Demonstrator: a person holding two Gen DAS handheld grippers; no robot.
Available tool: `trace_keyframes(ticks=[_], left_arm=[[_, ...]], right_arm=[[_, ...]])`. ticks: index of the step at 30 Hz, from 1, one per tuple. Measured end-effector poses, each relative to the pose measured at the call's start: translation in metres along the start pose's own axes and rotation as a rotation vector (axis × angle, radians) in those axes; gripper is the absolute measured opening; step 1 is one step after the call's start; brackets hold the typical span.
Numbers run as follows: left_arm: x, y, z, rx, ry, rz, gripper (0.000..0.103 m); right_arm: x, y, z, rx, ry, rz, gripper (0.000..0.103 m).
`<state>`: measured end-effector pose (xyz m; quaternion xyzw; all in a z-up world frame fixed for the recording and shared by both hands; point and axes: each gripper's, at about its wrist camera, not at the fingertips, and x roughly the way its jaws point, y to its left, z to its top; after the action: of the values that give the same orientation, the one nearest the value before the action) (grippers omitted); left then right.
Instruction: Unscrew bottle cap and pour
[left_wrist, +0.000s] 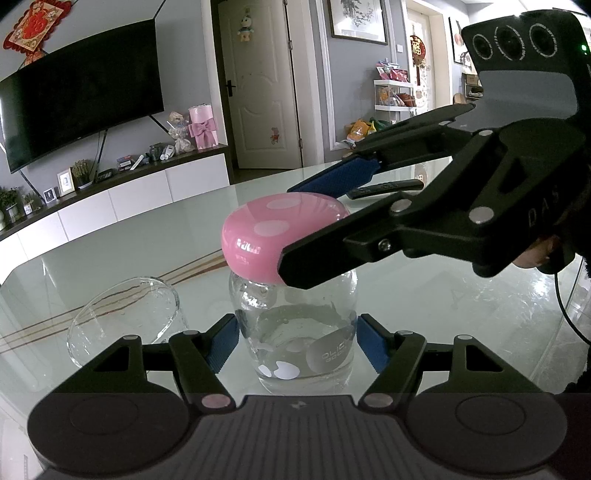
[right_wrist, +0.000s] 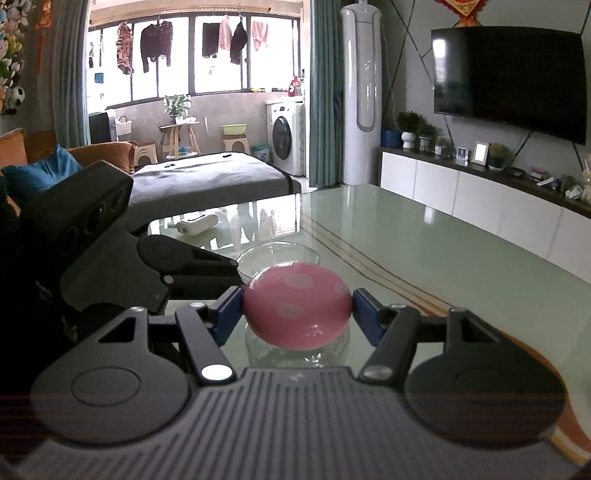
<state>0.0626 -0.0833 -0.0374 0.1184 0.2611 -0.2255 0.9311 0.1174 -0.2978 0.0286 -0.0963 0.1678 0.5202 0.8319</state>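
Left claw (left_wrist: 297, 341) clamped on clear bottle (left_wrist: 295, 332), right claw (left_wrist: 314, 221) gripping pink cap (left_wrist: 266, 236), empty glass (left_wrist: 125, 317) beside.

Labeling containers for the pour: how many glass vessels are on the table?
2. The pink-capped glass bottle stands in the middle, part-filled with water. The empty clear glass cup sits just left of it in the left wrist view. None seems hidden.

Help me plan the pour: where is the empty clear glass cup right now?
In the left wrist view the clear glass cup stands on the glass table, left of the clear bottle.
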Motion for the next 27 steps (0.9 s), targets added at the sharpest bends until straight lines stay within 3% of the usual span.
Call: trace_keyframes(ticks=[3,5,7,14,24,27], left_arm=[[0.000,0.000,0.000,-0.001,0.000,0.000,0.073],[-0.001,-0.001,0.000,-0.001,0.000,0.000,0.073],[-0.001,-0.001,0.000,0.000,0.000,0.000,0.073],[-0.001,-0.001,0.000,-0.001,0.000,0.000,0.074],[-0.004,-0.001,0.000,-0.006,0.001,-0.001,0.074],[-0.005,0.000,0.000,-0.007,0.001,-0.001,0.074]], right_arm=[[-0.003,0.001,-0.001,0.019,-0.027,-0.012,0.076],[-0.009,-0.001,0.001,0.055,-0.063,-0.012,0.077],[-0.014,-0.003,0.003,0.073,-0.086,-0.035,0.086],[-0.027,0.009,0.006,0.157,-0.124,-0.166,0.090],[-0.001,0.059,0.003,0.143,-0.094,-0.407,0.092],[0.007,0.061,0.001,0.153,-0.072,-0.433,0.091]])
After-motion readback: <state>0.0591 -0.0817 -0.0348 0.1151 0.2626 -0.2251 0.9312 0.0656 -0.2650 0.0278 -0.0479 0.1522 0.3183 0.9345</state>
